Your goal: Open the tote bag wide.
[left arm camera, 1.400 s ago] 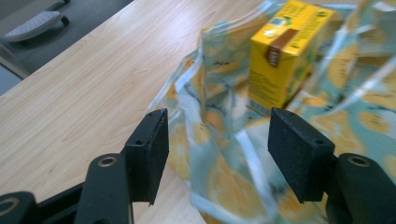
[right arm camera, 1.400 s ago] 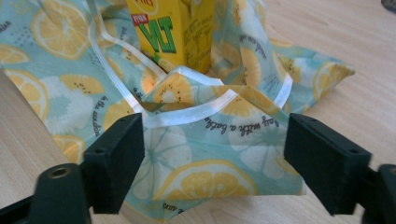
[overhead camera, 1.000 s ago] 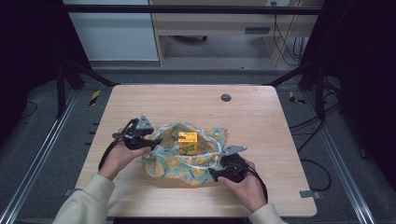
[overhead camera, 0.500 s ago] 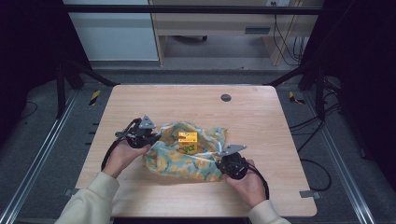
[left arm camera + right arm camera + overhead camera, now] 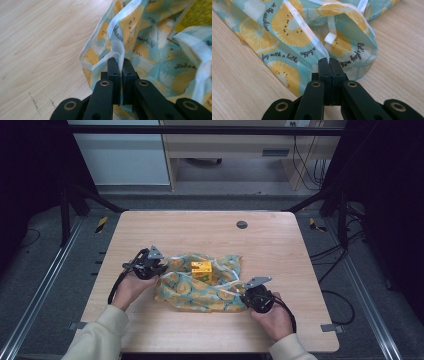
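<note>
Cloth (image 5: 200, 287) lies near the table's (image 5: 280, 245) front edge, long axis left to right, a yellow box (image 5: 202, 271) on it. Left gripper (image 5: 119, 65) pinches its left hem, right gripper (image 5: 328, 65) its front-right hem; the box sits between them, nearer the left.

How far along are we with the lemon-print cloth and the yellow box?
Done: the small yellow box sits on the teal lemon-print cloth. In hand: the left gripper and the right gripper are each shut on a white-hemmed edge at opposite sides. Left: the box top is uncovered, so any wrapping looks unfinished.
</note>
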Available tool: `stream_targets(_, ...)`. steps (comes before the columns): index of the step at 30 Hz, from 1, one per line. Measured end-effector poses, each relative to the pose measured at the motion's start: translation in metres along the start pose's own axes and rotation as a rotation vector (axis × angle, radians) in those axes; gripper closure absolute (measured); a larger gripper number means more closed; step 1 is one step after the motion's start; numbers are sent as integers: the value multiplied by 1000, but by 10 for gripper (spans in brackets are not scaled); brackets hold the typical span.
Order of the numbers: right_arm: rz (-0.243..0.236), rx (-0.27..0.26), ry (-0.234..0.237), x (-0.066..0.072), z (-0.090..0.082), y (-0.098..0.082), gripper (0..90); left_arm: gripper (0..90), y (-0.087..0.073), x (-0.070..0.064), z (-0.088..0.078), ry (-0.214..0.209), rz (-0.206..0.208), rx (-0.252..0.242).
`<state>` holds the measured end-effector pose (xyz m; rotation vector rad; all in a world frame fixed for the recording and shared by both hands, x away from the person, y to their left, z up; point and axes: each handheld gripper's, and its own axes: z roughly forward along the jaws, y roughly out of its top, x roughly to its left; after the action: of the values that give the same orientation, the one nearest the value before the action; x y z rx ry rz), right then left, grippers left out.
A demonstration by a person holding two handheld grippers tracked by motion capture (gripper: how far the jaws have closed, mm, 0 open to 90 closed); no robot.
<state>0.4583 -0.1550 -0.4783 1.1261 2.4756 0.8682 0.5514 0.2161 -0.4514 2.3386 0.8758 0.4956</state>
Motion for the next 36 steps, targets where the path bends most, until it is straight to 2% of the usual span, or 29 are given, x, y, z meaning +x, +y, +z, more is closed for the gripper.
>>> stream_targets(11,-1,23,15,2,0,-4,900,889,-10,2,5,-5,-11,18)
stream_targets(19,-21,42,13,4,4,-4,900,892,-17,3,13,-8,-17,42)
stream_targets(36,-4,65,16,1,4,-6,900,893,-27,9,16,9,-33,50)
